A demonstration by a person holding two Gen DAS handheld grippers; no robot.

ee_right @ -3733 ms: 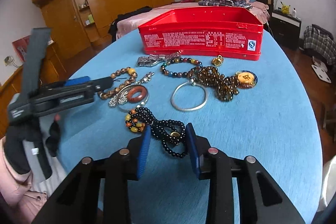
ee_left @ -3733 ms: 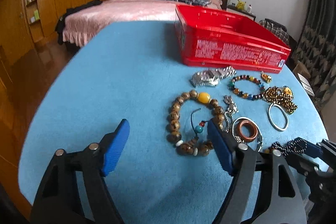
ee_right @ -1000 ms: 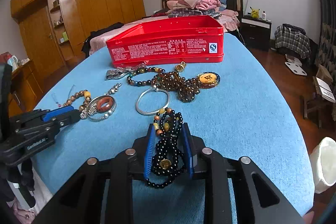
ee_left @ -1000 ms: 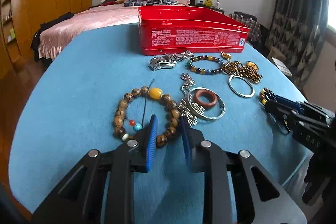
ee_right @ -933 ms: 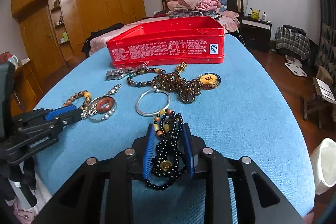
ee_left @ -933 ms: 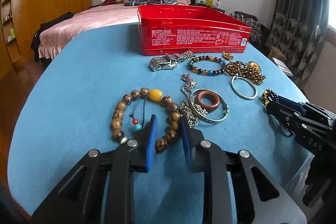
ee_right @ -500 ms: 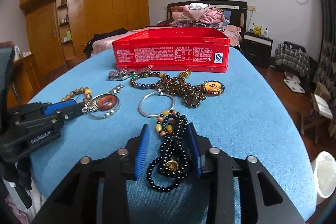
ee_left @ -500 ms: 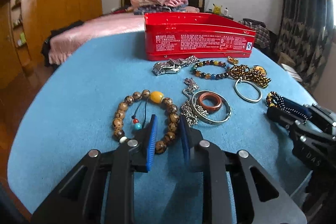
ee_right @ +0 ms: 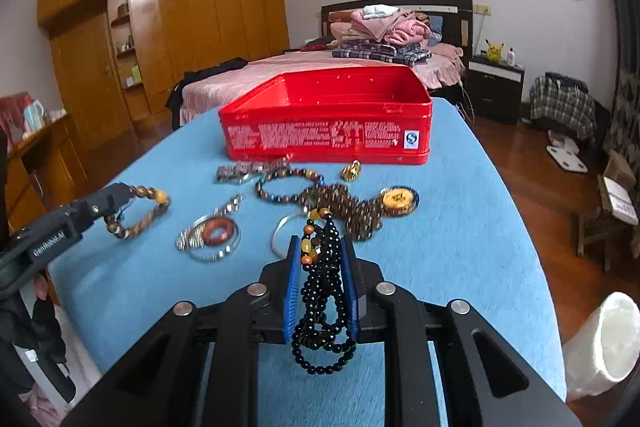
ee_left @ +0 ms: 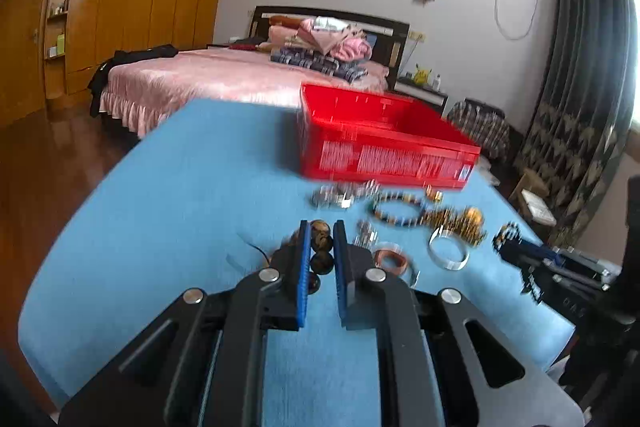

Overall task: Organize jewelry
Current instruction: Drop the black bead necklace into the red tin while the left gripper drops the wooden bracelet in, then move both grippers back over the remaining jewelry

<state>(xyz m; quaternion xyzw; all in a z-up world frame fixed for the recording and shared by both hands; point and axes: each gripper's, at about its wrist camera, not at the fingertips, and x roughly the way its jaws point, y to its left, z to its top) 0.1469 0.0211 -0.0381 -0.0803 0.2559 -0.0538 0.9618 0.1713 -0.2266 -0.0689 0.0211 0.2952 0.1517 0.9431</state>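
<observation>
Your left gripper point(ee_left: 319, 241) is clamped on the brown bead bracelet point(ee_left: 321, 253), lifted off the blue table point(ee_left: 180, 195). Your right gripper's point(ee_right: 322, 257) jaws are closing on the black bead necklace point(ee_right: 324, 291), which hangs lengthwise, near to far. The red tin point(ee_right: 328, 119) sits far, its print unreadable.

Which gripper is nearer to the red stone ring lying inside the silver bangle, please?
Left. The left gripper, shut on the brown bead bracelet, is just beside the red stone ring. The right gripper, closing on the black bead necklace, sits farther off toward the table's near edge.
</observation>
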